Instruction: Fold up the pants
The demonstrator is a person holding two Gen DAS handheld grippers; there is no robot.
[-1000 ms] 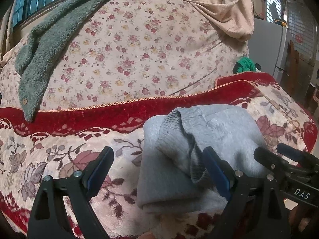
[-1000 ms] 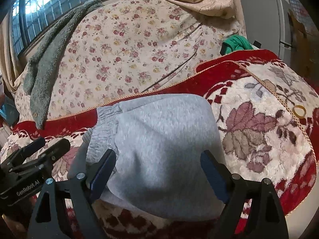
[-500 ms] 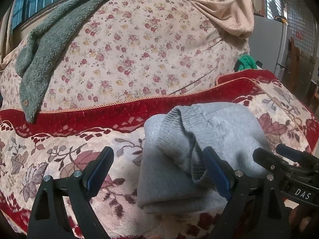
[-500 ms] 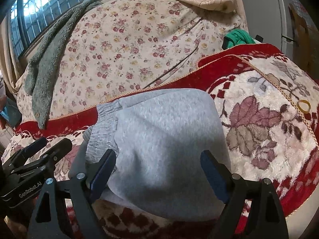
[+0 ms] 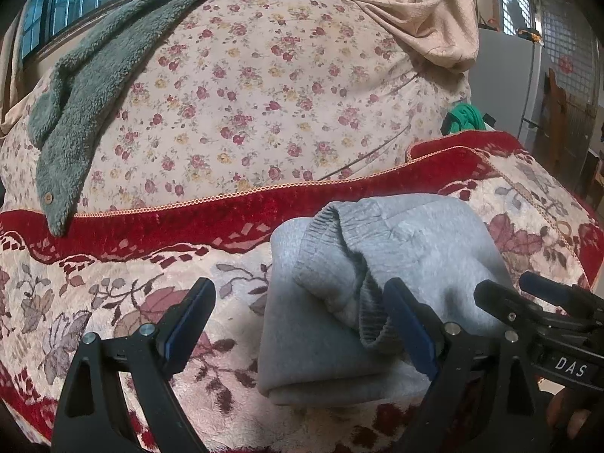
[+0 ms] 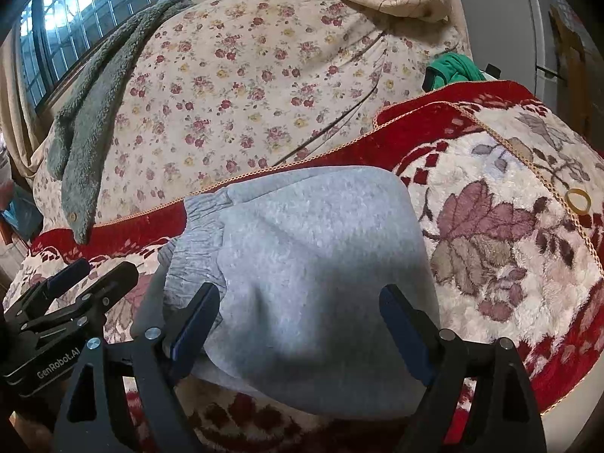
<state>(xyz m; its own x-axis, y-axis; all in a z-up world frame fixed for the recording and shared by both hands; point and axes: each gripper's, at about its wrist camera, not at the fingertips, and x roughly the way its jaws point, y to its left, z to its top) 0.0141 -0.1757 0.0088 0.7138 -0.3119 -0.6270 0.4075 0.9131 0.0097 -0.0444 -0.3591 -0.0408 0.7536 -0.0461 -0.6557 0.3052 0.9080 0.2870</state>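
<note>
The grey pants [image 5: 377, 279] lie folded into a compact bundle on the red floral blanket [image 5: 113, 290], ribbed waistband on top at the left. They also show in the right wrist view [image 6: 313, 264]. My left gripper [image 5: 298, 324] is open and empty, just in front of the bundle's left half. My right gripper [image 6: 298, 324] is open and empty, just in front of the bundle's near edge. Each gripper shows at the edge of the other's view: the right one [image 5: 536, 294], the left one [image 6: 87, 275].
A flowered quilt [image 5: 264, 105] rises behind the blanket. A grey-green fleece garment [image 5: 87, 113] drapes over its left side, a beige cloth [image 5: 426, 19] over its top right. A green cloth [image 5: 464, 119] lies at the right. A yellow ring [image 6: 577, 202] lies on the blanket.
Both grippers have drawn back slightly from the bundle. The pants have not moved and both grippers stay open.
</note>
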